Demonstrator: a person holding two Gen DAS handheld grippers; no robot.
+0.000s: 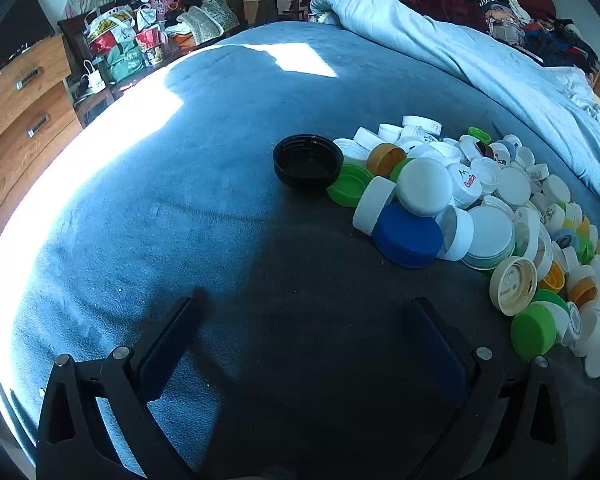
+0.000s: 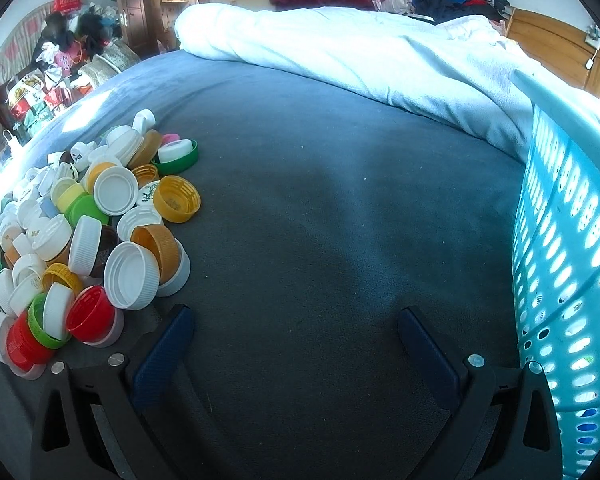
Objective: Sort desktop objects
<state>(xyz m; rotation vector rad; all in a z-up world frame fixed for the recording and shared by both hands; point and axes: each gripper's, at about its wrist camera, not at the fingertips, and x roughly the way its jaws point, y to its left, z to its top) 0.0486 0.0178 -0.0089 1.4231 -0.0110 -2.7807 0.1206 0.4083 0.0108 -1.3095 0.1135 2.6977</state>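
Both grippers, left (image 1: 302, 344) and right (image 2: 296, 340), I hold spread wide, empty. Heaped plastic bottle caps (image 1: 460, 208) lie on the grey-blue bedspread (image 1: 180, 220): light, stiff, slippery, I judge; pinch across ribbed rims.

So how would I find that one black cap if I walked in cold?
Start at the blue bed cover and find the heap of bottle caps on it. At the heap's left edge in the left wrist view sits the black cap, open side up. It is the only black one, and wider than most.
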